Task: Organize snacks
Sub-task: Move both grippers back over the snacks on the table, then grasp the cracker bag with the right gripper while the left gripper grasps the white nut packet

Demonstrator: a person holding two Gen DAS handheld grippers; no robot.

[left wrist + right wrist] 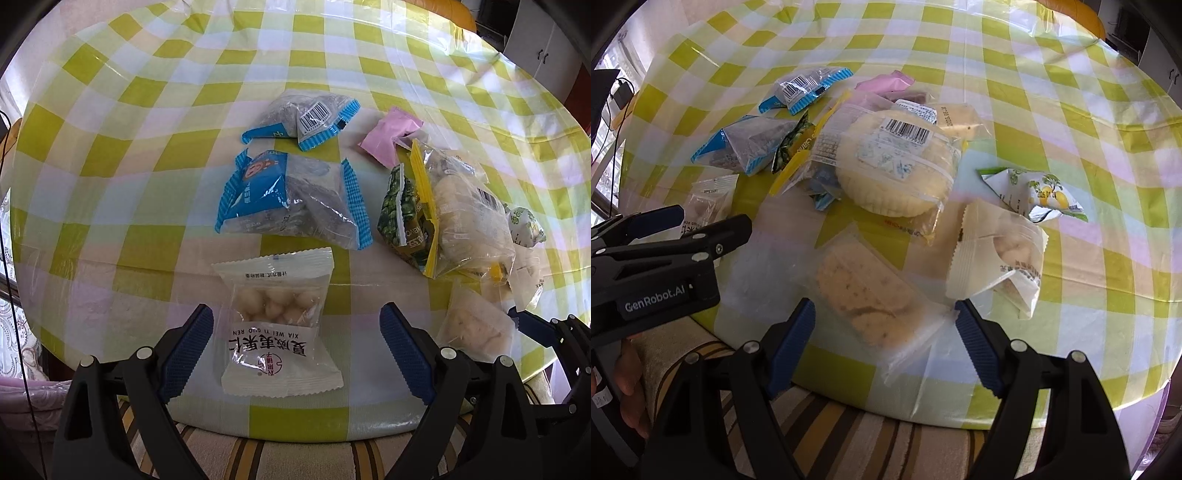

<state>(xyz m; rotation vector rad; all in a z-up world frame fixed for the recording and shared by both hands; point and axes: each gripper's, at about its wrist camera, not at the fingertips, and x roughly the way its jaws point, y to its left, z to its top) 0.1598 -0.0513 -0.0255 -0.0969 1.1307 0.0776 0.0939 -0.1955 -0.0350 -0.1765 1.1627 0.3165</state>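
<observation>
The left gripper (295, 347) hangs over the near edge of the table (147, 155) with its blue pads spread wide, one on each side of a white nut packet (279, 325) that lies flat on the checked cloth; neither pad touches the wrapper, so nothing is held; the right gripper (884, 343) is likewise wide open, straddling a clear biscuit packet (864, 291) near the table's front edge, its pads apart from the wrapper as far as the blurred plastic lets one judge; beyond lie two blue-edged packets (291, 199), a pink packet (389, 136), a large bagged round cake (897, 166) on a heap of smaller snacks, a lemon-printed packet (1041, 194) and another white packet (1001, 258) just right of the biscuits
</observation>
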